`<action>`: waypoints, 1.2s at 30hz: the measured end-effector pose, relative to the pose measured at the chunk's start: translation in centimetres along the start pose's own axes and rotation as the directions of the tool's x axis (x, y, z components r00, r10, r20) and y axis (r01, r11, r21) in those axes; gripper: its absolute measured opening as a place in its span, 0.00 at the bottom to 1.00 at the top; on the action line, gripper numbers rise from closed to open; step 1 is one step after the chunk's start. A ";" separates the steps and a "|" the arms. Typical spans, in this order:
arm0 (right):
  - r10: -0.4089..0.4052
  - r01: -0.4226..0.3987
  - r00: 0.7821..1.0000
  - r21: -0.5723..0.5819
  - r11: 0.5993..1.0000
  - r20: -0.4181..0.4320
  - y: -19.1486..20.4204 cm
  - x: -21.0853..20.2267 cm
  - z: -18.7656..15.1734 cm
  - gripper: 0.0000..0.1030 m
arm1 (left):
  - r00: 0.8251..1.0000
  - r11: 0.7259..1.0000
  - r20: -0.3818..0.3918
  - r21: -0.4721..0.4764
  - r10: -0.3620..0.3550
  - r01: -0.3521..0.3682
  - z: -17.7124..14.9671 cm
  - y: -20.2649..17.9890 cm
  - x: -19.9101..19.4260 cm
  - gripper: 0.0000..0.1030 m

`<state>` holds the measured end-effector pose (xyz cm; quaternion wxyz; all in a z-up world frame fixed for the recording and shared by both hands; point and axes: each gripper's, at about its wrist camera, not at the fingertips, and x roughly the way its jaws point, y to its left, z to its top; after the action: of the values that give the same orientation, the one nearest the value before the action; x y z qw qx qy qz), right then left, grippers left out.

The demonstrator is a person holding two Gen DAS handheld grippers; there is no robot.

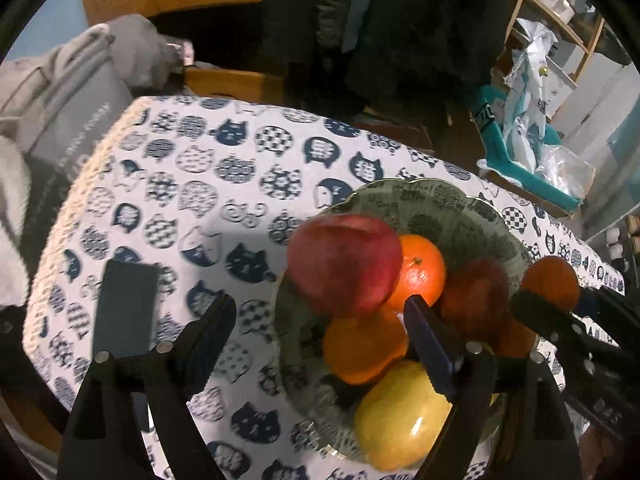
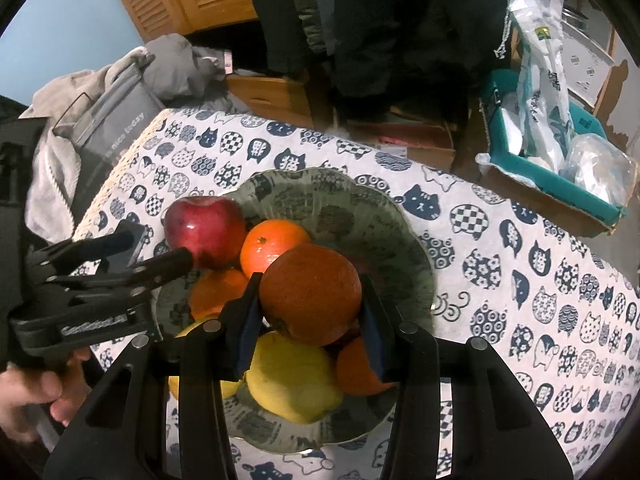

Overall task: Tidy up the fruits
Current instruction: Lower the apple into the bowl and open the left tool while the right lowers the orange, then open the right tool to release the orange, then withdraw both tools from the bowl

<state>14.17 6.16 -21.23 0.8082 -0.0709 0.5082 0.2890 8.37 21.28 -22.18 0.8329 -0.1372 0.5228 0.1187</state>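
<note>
Cat-print cloth (image 2: 520,240) covers my table, and its far edge drops off toward a dark pile of clothes and a teal box (image 2: 560,176) stuffed with bags. On my left the cloth ends beside a grey bag (image 2: 112,120) and crumpled grey fabric, so that side is hemmed in, while the stretch of cloth in front of my left tongs (image 1: 316,312) lies bare apart from a dark flat slab (image 1: 124,304) I cannot identify. Those left tongs stand released, with nothing between the fingers; one fingertip hangs over the bowl (image 1: 460,216), close to the red apple (image 1: 344,264), though I cannot tell whether it touches. My right tongs (image 2: 310,292) are clenched on a big orange (image 2: 310,292), held above the fruit heaped in the bowl. Under it sit a mandarin (image 2: 272,244), more oranges, and a yellow fruit (image 2: 292,376) that is partly covered by my own fingers. From the left view, the right tongs are cut off at the frame's edge and the fruit behind them is blurred. My hand (image 2: 36,396) shows only at the lower left corner.
</note>
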 end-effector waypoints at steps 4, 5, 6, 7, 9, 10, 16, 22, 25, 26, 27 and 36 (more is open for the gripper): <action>0.018 -0.018 1.000 -0.009 1.000 -0.021 1.0 0.7 -0.1 0.43 | 0.999 0.999 0.011 -0.028 0.035 -0.035 -1.1 1.5 -1.4 0.84; 0.024 -0.024 0.999 -0.014 1.000 -0.029 1.3 0.8 -0.1 0.43 | 0.999 0.999 0.012 -0.032 0.040 -0.039 -1.2 1.7 -1.7 0.84; 0.028 -0.028 0.999 -0.019 0.999 -0.037 1.5 1.0 -0.1 0.43 | 0.999 0.998 0.015 -0.037 0.045 -0.044 -1.4 2.0 -2.0 0.84; 0.032 -0.033 0.998 -0.022 0.999 -0.045 1.8 1.2 -0.2 0.44 | 0.999 0.998 0.019 -0.040 0.049 -0.049 -1.5 2.2 -2.3 0.84; 0.042 -0.043 0.998 -0.023 0.999 -0.055 2.2 1.4 -0.2 0.50 | 0.998 0.998 0.025 -0.042 0.058 -0.057 -1.8 2.5 -2.9 0.84; 0.045 -0.046 0.998 -0.023 0.999 -0.048 2.4 1.3 -0.2 0.55 | 0.998 0.997 0.025 -0.041 0.062 -0.061 -1.9 2.5 -3.1 0.84; 0.030 -0.030 1.000 -0.034 0.999 -0.004 2.9 -0.6 0.0 0.63 | 0.997 0.997 0.045 -0.041 0.068 -0.067 -2.4 2.5 -5.0 0.84; -0.029 0.031 0.997 -0.025 0.999 0.074 2.2 -4.4 0.5 0.63 | 0.992 0.999 0.117 -0.025 0.048 -0.046 -2.3 1.3 -8.5 0.84; -0.079 0.083 0.990 -0.026 0.996 0.121 1.9 -6.7 0.7 0.68 | 0.987 0.999 0.156 -0.006 0.038 -0.038 -2.2 0.4 -10.2 0.87; -0.094 0.098 0.986 -0.025 0.995 0.137 1.7 -7.5 0.7 0.70 | 0.985 0.999 0.165 -0.003 0.039 -0.039 -2.1 0.1 -10.7 0.89; -0.103 0.108 0.983 -0.024 0.994 0.150 1.6 -8.0 0.7 0.71 | 0.984 0.999 0.172 -0.001 0.039 -0.040 -2.0 -0.1 -11.1 0.89; -0.180 0.193 0.943 -0.019 0.981 0.279 1.0 -14.8 0.4 0.78 | 0.951 0.999 0.309 0.032 -0.017 0.007 -2.1 -2.1 -17.0 0.96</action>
<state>9.22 1.30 -8.06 0.8931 -0.0962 0.3746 0.2299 0.13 17.68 -7.48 0.9071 -0.1075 0.3869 0.1258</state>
